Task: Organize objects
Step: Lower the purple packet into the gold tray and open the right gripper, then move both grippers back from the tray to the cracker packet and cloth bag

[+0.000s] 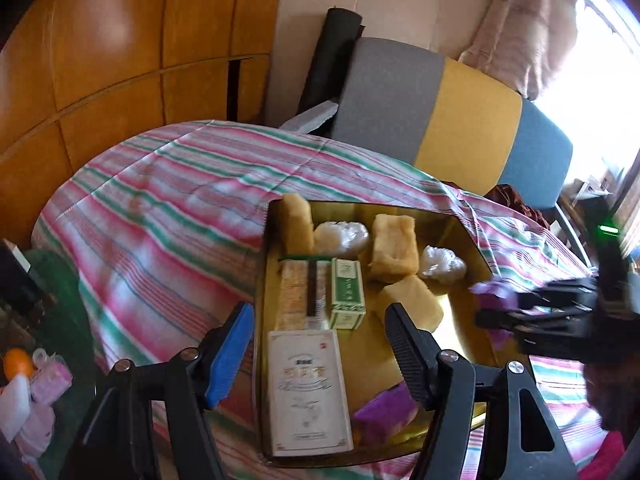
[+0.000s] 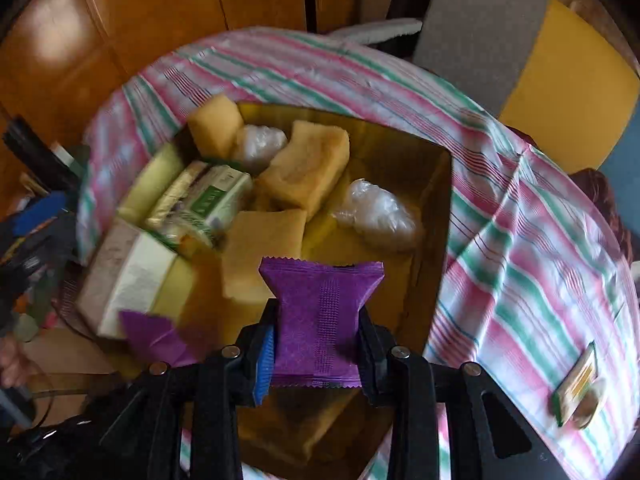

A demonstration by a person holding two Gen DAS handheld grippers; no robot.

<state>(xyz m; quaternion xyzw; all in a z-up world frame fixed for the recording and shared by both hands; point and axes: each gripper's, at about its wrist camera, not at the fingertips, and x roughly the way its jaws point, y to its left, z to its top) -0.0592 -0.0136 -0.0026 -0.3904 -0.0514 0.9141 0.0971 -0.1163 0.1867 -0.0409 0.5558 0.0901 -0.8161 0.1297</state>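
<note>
In the right wrist view, the left edge of the frame is wooden cabinet fronts and clutter, with the left gripper (image 2: 36,220) only a dark blur there. Moving right, the gold tray (image 2: 436,200) sits on the striped cloth (image 2: 520,240); its left part holds a white box (image 2: 132,280) and a green-and-white carton (image 2: 216,196), both stiff card with square corners. A second purple packet (image 2: 156,336) lies at the tray's near left edge. Toward the middle are tan sponge-like blocks (image 2: 304,168), soft and porous, and crumpled clear plastic wads (image 2: 376,212).

At lower centre the right gripper (image 2: 316,348) is clamped on the purple packet (image 2: 320,312), pads pressing its two long sides so the wrapper pinches into a waist. The packet hangs over the tray's near part. It looks light and crinkly, a sealed foil-like sachet with serrated ends and a textured seam (the sort that slides if squeezed only at a crimp), so the present hold across the middle seems the safest place. It probably bends rather than breaks.

Far right, a small green-edged packet (image 2: 576,388) lies alone on the cloth.

In the left wrist view, the left gripper (image 1: 320,352) stands about half open with nothing between its blue pad and ribbed black finger, hovering over the white box (image 1: 308,392) in the gold tray (image 1: 264,280). At the right edge the right gripper (image 1: 500,312) shows blurred, with purple in its grip.
</note>
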